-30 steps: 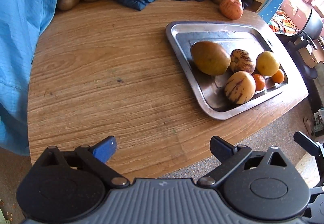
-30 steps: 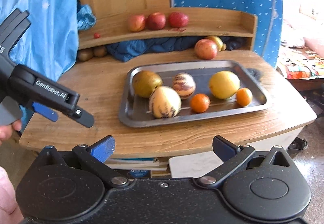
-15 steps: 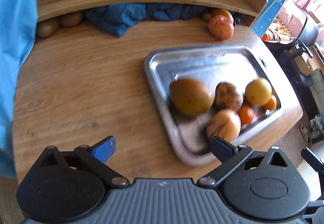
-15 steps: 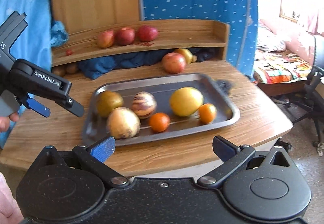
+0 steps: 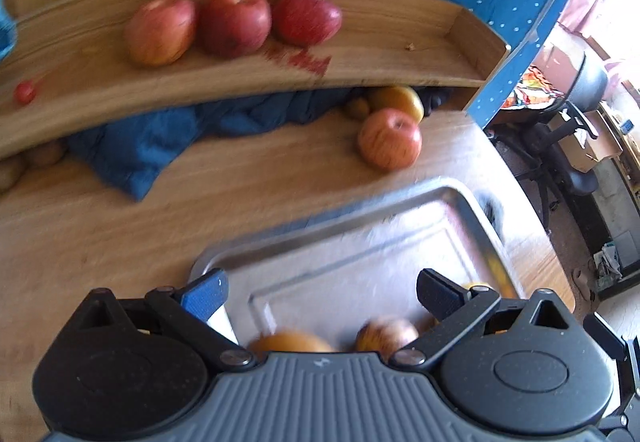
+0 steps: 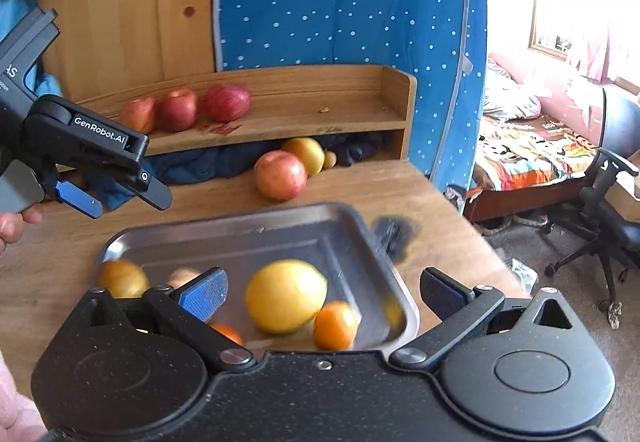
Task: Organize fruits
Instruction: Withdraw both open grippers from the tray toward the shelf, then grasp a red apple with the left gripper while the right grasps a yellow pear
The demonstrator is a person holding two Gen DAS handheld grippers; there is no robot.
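Both claws empty above the fruit tray.

Left claw (image 5: 320, 292) and right claw (image 6: 322, 288) stood wide, holding nothing. Metal tray (image 6: 352, 230) on the table (image 6: 420, 194) lay directly below both; the yellow fruit (image 6: 285, 296) sat nearest the right claw, between its fingers. Left claw's body read "GenRobot.AI".

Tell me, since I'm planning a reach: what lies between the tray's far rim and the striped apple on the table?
Only bare wooden tabletop between tray and apple, in the right wrist view.
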